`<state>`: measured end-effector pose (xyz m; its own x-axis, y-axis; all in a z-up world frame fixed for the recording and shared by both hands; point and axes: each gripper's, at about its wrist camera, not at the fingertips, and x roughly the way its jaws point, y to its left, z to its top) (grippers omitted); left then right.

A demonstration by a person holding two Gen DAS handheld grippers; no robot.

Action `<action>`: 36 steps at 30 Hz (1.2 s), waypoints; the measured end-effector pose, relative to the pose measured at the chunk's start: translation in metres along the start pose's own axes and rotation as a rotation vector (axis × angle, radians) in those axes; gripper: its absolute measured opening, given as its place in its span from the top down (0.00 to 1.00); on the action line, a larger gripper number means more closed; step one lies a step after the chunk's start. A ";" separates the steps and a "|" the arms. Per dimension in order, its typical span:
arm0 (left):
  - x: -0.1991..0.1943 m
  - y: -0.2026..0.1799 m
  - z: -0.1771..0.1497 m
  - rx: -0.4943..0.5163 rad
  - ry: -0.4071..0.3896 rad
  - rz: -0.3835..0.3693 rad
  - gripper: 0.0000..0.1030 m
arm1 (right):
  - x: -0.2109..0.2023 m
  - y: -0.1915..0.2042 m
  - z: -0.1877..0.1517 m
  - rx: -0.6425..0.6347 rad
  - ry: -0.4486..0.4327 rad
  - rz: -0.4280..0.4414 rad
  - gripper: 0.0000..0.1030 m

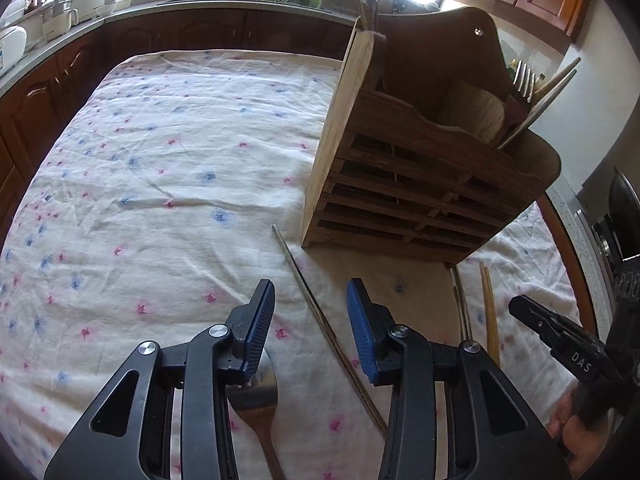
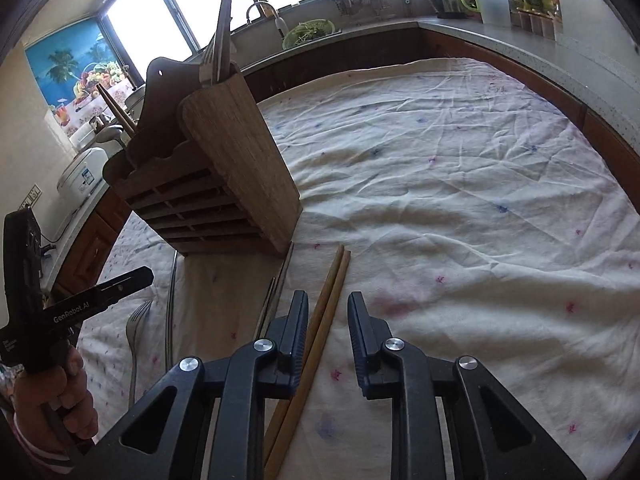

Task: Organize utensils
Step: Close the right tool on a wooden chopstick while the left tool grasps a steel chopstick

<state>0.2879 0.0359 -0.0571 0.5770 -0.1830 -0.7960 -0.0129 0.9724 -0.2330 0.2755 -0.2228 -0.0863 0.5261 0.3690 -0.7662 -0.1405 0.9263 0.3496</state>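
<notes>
Right then, both grippers hung apart over the clothed bench: left gripper [image 1: 310, 304] astride a metal chopstick [image 1: 320, 312], right gripper [image 2: 328, 318] beside the wooden chopsticks [image 2: 320, 320]. Either thin stick could have rolled away; the holder [image 1: 424, 160] stood near.

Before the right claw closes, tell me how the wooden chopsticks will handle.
The wooden chopsticks look thin and straight, so probably stiff and light. They lie as a loose pair on wrinkled cloth, so one may slip or roll away from the other. The right claw stands open around them; a pinch may catch only one.
</notes>
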 end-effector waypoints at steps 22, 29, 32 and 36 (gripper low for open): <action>-0.003 -0.035 -0.052 0.242 0.095 -0.036 0.91 | 0.007 0.001 -0.022 -0.102 0.084 -0.020 0.93; 0.008 -0.040 -0.041 0.214 0.123 0.006 0.90 | 0.009 -0.001 -0.017 -0.082 0.098 -0.010 0.91; 0.011 -0.047 -0.042 0.230 0.102 0.021 0.90 | 0.013 0.005 -0.018 -0.100 0.092 -0.034 0.90; 0.012 -0.052 -0.047 0.258 0.058 0.037 0.92 | 0.012 0.010 -0.025 -0.140 0.051 -0.067 0.90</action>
<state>0.2568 -0.0237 -0.0803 0.5318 -0.1476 -0.8339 0.1797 0.9819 -0.0592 0.2597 -0.2070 -0.1054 0.4957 0.3065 -0.8126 -0.2238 0.9491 0.2215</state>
